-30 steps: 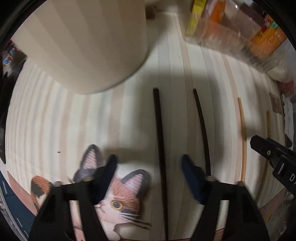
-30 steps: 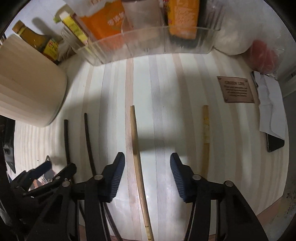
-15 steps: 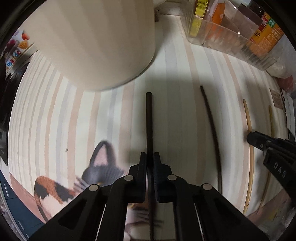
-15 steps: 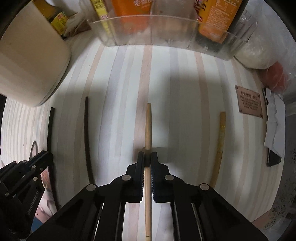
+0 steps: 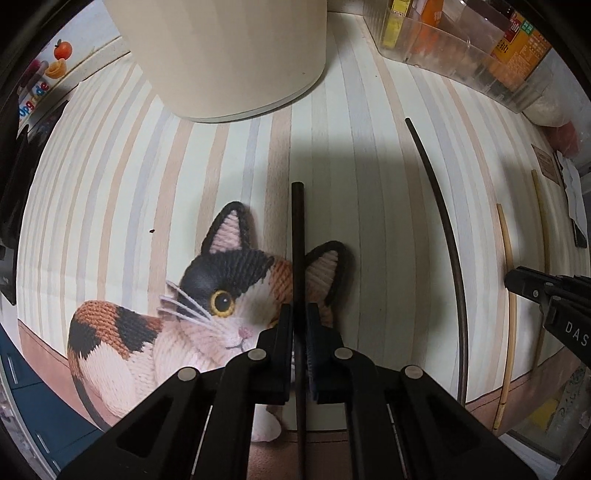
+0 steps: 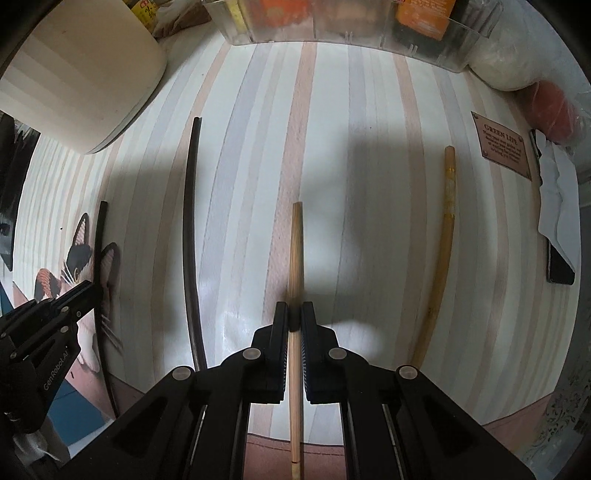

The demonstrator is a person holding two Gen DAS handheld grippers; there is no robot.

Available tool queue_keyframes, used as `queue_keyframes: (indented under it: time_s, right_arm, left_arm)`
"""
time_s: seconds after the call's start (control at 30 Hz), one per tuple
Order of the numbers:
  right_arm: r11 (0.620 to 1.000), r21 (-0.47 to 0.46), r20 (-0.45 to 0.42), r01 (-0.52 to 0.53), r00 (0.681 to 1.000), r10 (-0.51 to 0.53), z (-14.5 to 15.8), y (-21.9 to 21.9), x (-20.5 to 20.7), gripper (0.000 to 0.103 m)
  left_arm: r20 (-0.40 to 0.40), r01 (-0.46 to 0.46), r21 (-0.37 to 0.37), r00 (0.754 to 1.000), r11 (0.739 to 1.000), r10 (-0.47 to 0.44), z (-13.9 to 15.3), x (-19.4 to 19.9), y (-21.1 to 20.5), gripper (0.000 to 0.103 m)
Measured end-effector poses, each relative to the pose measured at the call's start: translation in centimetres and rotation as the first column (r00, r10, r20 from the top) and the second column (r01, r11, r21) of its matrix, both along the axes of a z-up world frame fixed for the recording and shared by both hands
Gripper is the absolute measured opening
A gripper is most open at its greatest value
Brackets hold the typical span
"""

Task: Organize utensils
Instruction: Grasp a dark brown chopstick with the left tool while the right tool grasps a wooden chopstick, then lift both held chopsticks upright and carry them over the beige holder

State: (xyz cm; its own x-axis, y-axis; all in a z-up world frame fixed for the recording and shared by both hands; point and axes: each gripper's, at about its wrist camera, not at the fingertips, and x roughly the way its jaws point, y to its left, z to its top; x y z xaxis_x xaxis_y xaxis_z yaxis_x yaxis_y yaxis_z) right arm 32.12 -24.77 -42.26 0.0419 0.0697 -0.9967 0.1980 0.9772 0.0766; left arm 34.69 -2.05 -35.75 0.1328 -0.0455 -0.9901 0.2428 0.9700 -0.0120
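My left gripper [image 5: 298, 314] is shut on a black chopstick [image 5: 296, 229] and holds it above the striped table [image 5: 110, 177], over a knitted cat mat [image 5: 207, 314]. A second black chopstick [image 5: 439, 206] lies on the table to the right. My right gripper [image 6: 294, 314] is shut on a light wooden chopstick [image 6: 295, 251], lifted off the table. Another wooden chopstick [image 6: 441, 254] lies to its right; the loose black chopstick [image 6: 190, 229] lies to its left. A cream round holder [image 5: 229, 55] stands at the back left.
A clear plastic bin [image 6: 351, 33] with packets stands along the back edge. A brown plaque [image 6: 504, 146], white paper [image 6: 557, 192] and a dark phone [image 6: 559, 266] lie at the right. The table's front edge [image 6: 517, 417] is close below the grippers.
Both grippers went from open to shut, each on a chopstick, then lifted and drew back; the cat mat now shows under the left gripper's chopstick.
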Motion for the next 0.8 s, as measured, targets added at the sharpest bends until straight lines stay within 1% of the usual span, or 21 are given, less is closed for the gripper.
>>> queue_keyframes:
  time_s: [0.07,0.23,0.3,0.33,0.4,0.43,0.47,0.53,0.57,0.6,0.7,0.8]
  right_arm:
    - [1.000,-0.006,-0.005,-0.004,1.000,0.004,-0.1,0.1,0.1,0.007]
    - [1.000,-0.022,-0.010,-0.020,1.000,0.019,0.3,0.3,0.8,0.007]
    - [0.999,-0.036,-0.014,-0.035,0.999,0.034,0.2,0.8,1.3,0.007]
    - [0.998,-0.041,-0.012,-0.037,0.999,0.037,0.4,1.0,1.6,0.007]
    - [0.999,-0.032,0.005,-0.013,1.000,0.013,0.5,0.8,2.2,0.006]
    - [1.000,-0.020,0.009,0.010,1.000,-0.010,0.8,0.8,2.3,0.006]
    - [0.998,0.013,0.011,0.055,0.998,-0.055,0.8,0.2,2.7,0.006]
    - [0.992,0.063,0.004,0.111,0.994,-0.111,0.8,-0.8,3.0,0.006]
    - [0.987,0.085,-0.005,0.134,0.991,-0.134,0.7,-1.2,3.3,0.006]
    - [0.987,0.091,-0.012,0.133,0.991,-0.133,0.7,-1.3,3.5,0.006]
    - [0.992,0.075,-0.029,0.101,0.995,-0.099,0.7,-1.0,4.2,0.007]
    - [0.997,0.038,-0.044,0.064,0.997,-0.062,0.8,-0.1,5.0,0.007]
  left_arm:
    - [0.002,0.001,-0.005,1.000,1.000,-0.001,-0.1,0.1,0.1,0.006]
    - [0.007,0.007,-0.008,1.000,1.000,-0.007,0.0,2.0,-0.2,0.005]
    - [0.005,-0.014,-0.019,1.000,1.000,0.015,0.0,2.6,0.2,0.004]
    - [0.001,-0.042,-0.030,0.999,0.999,0.042,0.0,2.9,0.6,0.004]
    - [-0.014,-0.093,-0.055,0.996,0.994,0.092,-0.1,3.8,1.2,0.004]
    - [-0.032,-0.132,-0.079,0.991,0.988,0.130,-0.1,4.5,2.0,0.004]
    - [-0.045,-0.150,-0.093,0.988,0.984,0.146,-0.1,5.0,2.5,0.004]
    - [-0.072,-0.173,-0.119,0.984,0.978,0.165,-0.5,6.1,3.4,0.004]
    - [-0.078,-0.167,-0.124,0.984,0.978,0.158,-0.6,6.3,3.5,0.004]
    - [-0.078,-0.153,-0.123,0.987,0.981,0.144,-0.6,6.5,3.6,0.005]
    - [-0.064,-0.110,-0.109,0.993,0.988,0.104,-0.6,6.6,3.5,0.007]
    - [-0.041,-0.053,-0.064,0.998,0.997,0.050,-0.9,6.4,2.8,0.008]
